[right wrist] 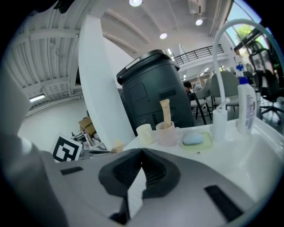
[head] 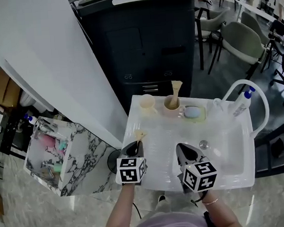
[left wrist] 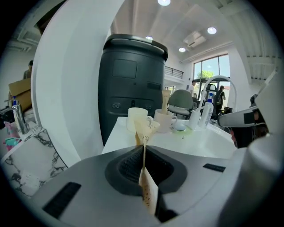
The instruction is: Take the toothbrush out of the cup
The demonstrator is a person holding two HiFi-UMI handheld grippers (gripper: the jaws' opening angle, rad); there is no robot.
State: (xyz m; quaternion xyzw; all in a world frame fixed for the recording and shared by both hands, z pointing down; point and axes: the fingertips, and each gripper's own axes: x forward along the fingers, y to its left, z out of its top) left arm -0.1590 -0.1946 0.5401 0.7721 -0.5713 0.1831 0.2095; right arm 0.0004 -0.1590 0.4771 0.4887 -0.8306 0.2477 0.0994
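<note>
Toothbrush (head: 176, 89) stands upright in the pinkish cup (head: 171, 105) at the far edge of the white bench (head: 158, 136) in the head view, its long axis near vertical with the top tipped slightly toward 1 o'clock. From the right claw (head: 183, 148) the cup lies at about 12 o'clock. From the left claw (head: 135, 145) it lies nearer 1 o'clock, so the right one looks better lined up for the reach. A cream cup (head: 147, 103) sits just beside it at 9 o'clock, and a blue soap (head: 193, 112) at 3 o'clock. The white tap (head: 250, 85) arches over the sunken basin (head: 228, 148), and a dark bin (head: 141, 42) and chairs (head: 244, 41) stand behind. In the left gripper view the claw is pinching a thin beige strip (left wrist: 145, 135) with print on it, held edge-on. What it is I cannot tell, and both cups sit beyond it at 12 o'clock. In the right gripper view the claw's tips are pressed together with nothing between them. The toothbrush rises from its cup just past them toward 1 o'clock, well apart, so I judge the claw would have to spread before it closes on the upright handle.
</note>
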